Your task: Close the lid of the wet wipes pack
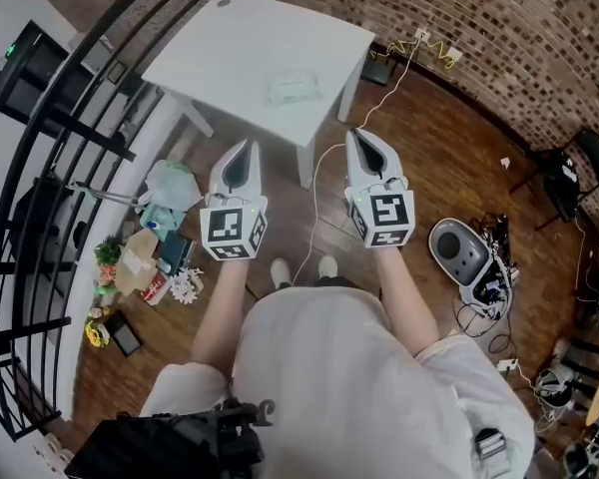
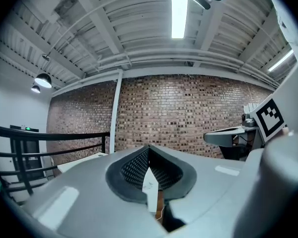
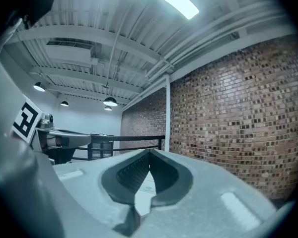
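Head view steeply downward, gripper views angled upward, sharing brick wall point(image 2: 188, 113)

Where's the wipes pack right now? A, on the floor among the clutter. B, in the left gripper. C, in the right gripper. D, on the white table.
D: the wipes pack lies on the table, apart from the left gripper and the right gripper, both of which are shut with nothing between their jaws.
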A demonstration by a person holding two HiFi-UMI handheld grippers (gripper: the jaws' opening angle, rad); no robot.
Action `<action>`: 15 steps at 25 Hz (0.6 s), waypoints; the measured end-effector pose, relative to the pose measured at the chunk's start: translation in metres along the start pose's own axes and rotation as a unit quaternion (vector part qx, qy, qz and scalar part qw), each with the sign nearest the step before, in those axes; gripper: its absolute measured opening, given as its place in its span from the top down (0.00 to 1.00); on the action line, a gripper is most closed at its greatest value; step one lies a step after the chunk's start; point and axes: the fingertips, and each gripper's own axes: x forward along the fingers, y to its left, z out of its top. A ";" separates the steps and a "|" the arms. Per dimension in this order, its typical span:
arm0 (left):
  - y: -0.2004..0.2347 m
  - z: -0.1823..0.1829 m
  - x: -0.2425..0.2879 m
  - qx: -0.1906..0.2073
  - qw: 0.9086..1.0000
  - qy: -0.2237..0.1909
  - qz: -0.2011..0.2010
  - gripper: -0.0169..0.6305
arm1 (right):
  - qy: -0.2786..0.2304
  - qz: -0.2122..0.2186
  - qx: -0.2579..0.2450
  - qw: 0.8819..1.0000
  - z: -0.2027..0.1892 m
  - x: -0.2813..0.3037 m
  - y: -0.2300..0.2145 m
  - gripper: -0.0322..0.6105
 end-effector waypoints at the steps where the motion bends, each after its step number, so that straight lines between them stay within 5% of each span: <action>1: 0.001 -0.002 0.000 -0.002 1.000 0.002 -0.001 0.95 | 0.001 -0.003 0.002 1.000 0.000 0.000 -0.001 0.97; 15: 0.042 0.001 0.000 -0.003 1.000 0.000 -0.016 0.95 | -0.002 0.004 -0.006 1.000 0.010 0.030 0.038 0.97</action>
